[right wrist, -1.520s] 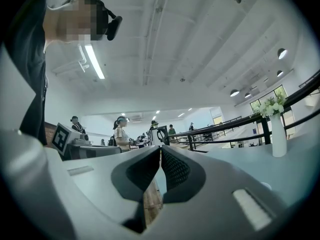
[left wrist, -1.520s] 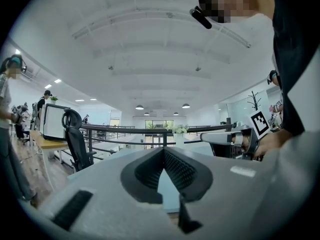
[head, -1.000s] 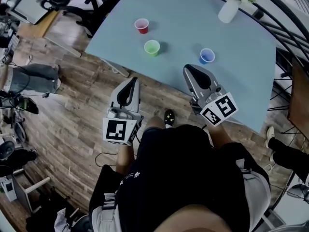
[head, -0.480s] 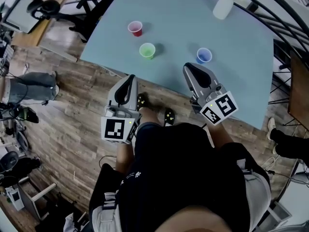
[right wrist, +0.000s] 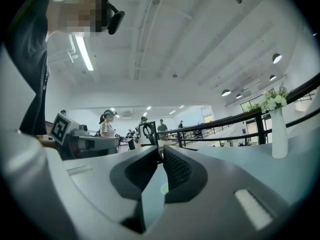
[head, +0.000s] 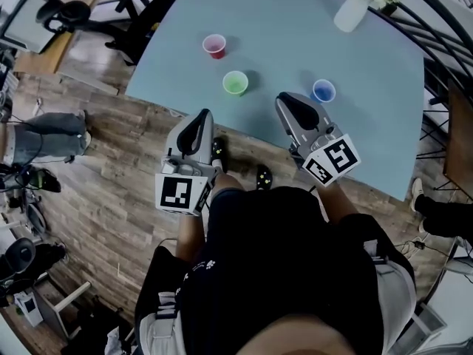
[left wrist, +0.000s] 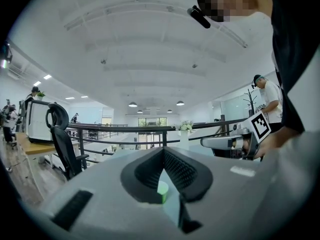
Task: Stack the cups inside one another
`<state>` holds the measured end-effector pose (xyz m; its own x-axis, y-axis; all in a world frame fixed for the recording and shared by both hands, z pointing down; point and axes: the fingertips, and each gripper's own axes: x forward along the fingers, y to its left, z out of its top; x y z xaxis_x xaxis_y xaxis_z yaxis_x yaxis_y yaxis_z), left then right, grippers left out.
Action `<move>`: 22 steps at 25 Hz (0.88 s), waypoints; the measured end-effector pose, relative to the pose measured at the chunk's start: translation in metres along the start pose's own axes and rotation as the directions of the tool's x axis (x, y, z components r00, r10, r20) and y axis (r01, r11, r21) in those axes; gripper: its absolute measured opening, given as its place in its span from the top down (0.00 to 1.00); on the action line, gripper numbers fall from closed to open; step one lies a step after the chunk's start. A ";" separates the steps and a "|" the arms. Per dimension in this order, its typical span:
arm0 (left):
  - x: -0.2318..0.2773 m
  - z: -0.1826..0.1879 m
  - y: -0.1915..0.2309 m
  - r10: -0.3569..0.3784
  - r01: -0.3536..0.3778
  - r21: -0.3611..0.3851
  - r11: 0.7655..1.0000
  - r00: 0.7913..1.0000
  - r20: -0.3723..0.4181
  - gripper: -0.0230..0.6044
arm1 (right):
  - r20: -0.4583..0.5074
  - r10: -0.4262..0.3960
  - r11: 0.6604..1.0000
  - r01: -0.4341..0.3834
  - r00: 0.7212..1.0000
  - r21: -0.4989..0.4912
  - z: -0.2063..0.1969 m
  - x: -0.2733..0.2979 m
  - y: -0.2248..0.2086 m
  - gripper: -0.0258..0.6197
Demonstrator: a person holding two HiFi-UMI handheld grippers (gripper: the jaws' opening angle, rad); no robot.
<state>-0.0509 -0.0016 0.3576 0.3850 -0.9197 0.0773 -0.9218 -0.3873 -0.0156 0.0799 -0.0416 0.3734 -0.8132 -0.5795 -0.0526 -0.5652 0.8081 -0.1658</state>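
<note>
Cups first: all three stand apart and upright on the pale blue table [head: 369, 72], none inside another. The red cup [head: 215, 46] is farthest from me. The green cup [head: 236, 83] sits a little nearer, close to the table's edge, and the blue cup [head: 323, 91] is off to the right, well apart from the other two. So nothing of the stacking is done yet, as far as I can judge. Every cup has still to be picked up and dropped into the next.

My left tongs [head: 202, 115] hang over the floor just short of the table edge. Their jaws are clenched on nothing, and they point at the green cup, which I can glimpse low down past the closed tips in the left gripper view. My right tongs [head: 281, 99] reach over the near part of the table, close to the blue cup but not touching it. Their jaws have just eased apart a hair yet stand all but together, with nothing gripped between them.

I reckon both pairs must open wide before either can take a rim.
</note>
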 end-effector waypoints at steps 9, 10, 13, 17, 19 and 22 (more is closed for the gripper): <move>0.025 -0.006 0.041 -0.056 0.056 -0.009 0.998 0.998 -0.016 0.99 | -0.035 -0.044 0.999 0.045 0.998 0.004 -0.021 0.043 -0.004 0.89; 0.028 -0.006 0.044 -0.066 0.066 -0.009 0.998 0.998 -0.016 0.99 | -0.035 -0.051 0.999 0.052 0.998 0.002 -0.021 0.046 -0.005 0.88; 0.041 -0.009 0.052 -0.099 0.099 -0.011 0.995 0.995 -0.021 0.99 | -0.038 -0.078 0.997 0.078 0.996 0.001 -0.025 0.055 -0.010 0.87; 0.056 -0.008 0.060 -0.160 0.160 -0.011 0.987 0.987 -0.016 0.99 | -0.052 -0.113 0.994 0.113 0.992 0.007 -0.029 0.066 -0.015 0.86; 0.062 -0.009 0.063 -0.182 0.182 -0.012 0.983 0.983 -0.022 0.99 | -0.053 -0.126 0.992 0.127 0.991 0.016 -0.030 0.071 -0.017 0.85; 0.072 -0.011 0.067 -0.209 0.209 -0.013 0.978 0.977 -0.031 0.99 | -0.067 -0.140 0.990 0.141 0.988 0.010 -0.034 0.076 -0.019 0.82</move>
<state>-0.0856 -0.0931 0.3730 0.5676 -0.8160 0.1096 -0.8217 -0.5697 0.0142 0.0240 -0.0978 0.4066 -0.7336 -0.6786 0.0370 -0.6727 0.7174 -0.1811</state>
